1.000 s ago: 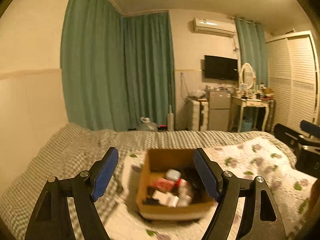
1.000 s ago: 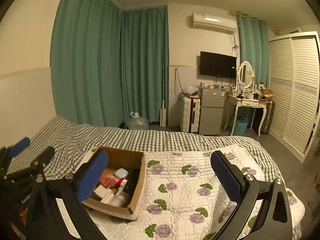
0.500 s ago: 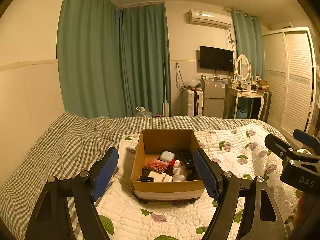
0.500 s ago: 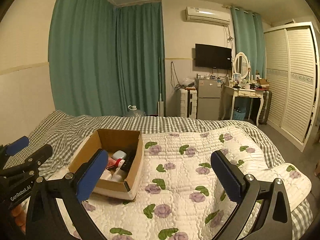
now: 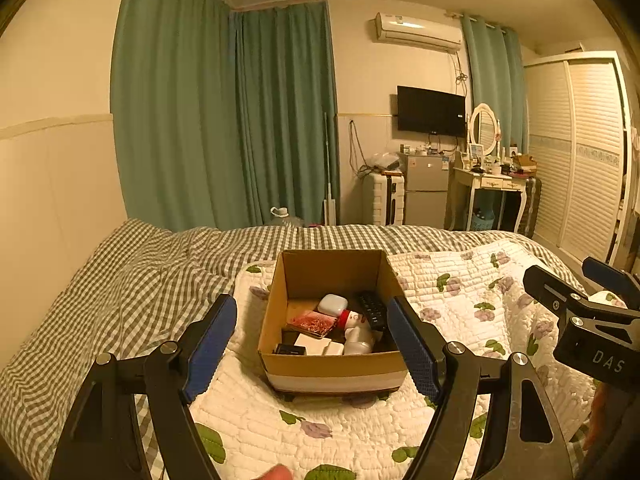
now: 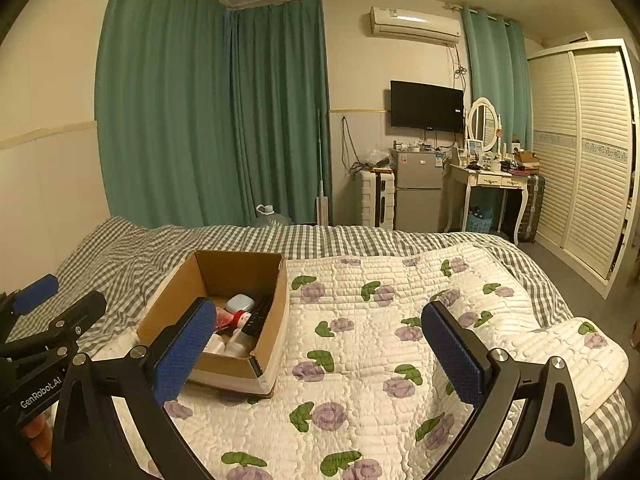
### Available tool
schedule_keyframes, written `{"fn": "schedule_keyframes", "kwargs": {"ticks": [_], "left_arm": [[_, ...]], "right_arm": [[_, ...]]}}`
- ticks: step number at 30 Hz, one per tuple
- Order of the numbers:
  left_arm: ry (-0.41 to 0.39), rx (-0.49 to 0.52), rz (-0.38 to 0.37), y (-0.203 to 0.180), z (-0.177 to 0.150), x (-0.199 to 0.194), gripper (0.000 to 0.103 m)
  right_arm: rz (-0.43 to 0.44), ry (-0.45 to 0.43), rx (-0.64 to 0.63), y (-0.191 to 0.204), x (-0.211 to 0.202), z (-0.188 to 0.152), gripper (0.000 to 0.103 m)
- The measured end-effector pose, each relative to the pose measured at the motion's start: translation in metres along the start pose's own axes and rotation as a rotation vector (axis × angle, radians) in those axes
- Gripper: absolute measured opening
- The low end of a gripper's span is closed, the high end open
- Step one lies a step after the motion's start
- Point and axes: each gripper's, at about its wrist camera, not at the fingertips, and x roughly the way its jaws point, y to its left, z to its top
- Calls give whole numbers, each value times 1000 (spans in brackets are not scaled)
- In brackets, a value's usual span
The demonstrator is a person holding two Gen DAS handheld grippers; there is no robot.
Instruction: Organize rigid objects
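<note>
Squarely ahead of the left gripper (image 5: 310,350), whose jaws gape wide and empty, the cardboard box (image 5: 334,364) of small items sits on the bed's quilt (image 5: 452,312), nearer it than the equally wide, empty right gripper (image 6: 320,354).

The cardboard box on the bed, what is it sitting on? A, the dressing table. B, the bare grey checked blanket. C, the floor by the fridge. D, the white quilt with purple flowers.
D: the cardboard box rests on the flowered white quilt, with the checked blanket off to its left.
</note>
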Motion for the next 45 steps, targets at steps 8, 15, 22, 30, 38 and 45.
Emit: {"fn": "schedule_keyframes", "kwargs": {"ticks": [8,15,22,30,38,45], "left_arm": [[-1,5,-2,2,-2,-1,80],[8,3,-9,2,-3,0,80],[15,2,-7,3,-3,1,80],[18,3,-6,4,-5,2,80],[22,-2,-14,4,-5,3,80],[28,-3,-19,4,-7,4,80]], "right_arm": [[-4,11,1,1,2,-2,103],[-5,12,0,0,2,-2,103],[-4,21,4,1,5,-5,103],[-5,25,8,1,5,-6,103],[-6,26,8,1,6,-7,103],[-5,27,8,1,6,-7,103]]}}
